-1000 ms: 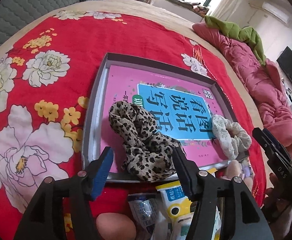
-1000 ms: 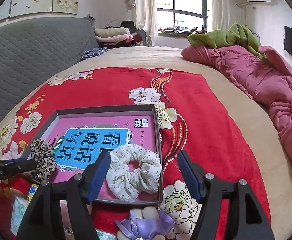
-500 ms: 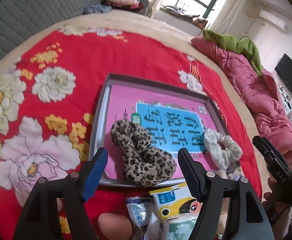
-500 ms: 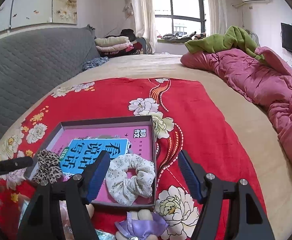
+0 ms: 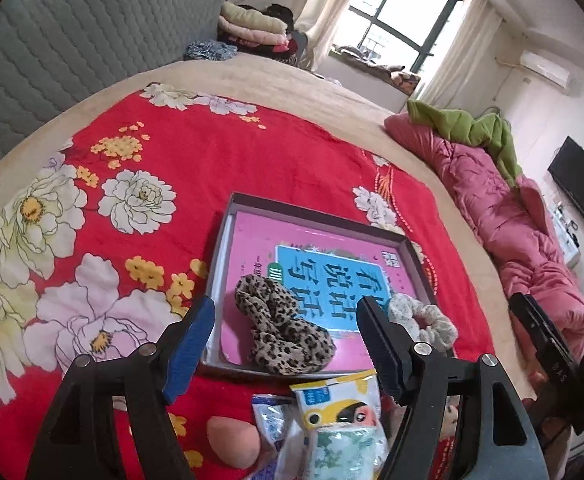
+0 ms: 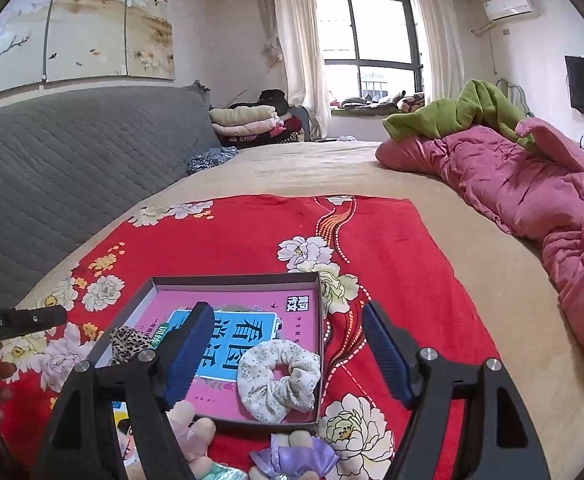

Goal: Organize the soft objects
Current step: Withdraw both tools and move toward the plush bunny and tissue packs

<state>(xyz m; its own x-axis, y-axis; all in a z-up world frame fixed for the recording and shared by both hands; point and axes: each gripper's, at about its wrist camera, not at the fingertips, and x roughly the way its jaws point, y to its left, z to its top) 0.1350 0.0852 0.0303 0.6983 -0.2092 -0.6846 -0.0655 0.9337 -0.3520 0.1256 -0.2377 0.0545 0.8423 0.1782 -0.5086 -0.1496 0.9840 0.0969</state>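
Both hand-held grippers, left (image 5: 286, 344) and right (image 6: 288, 350), just opened wide, empty; leopard scrunchie (image 5: 282, 330) and floral scrunchie (image 6: 278, 380) inside shallow box (image 6: 234, 281) on bed; risked snagging a scrunchie, or dragging the light box, when reaching for plush toys (image 6: 294, 454) just beside its rim.

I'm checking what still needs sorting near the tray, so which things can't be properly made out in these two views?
- Packets, left wrist view: cut off by the bottom edge and partly behind the left gripper.
- Purple-dressed doll, right wrist view: cropped by the bottom edge.
- Leopard scrunchie, right wrist view: partly behind the right gripper.
- Book under both scrunchies: part of its cover is hidden.
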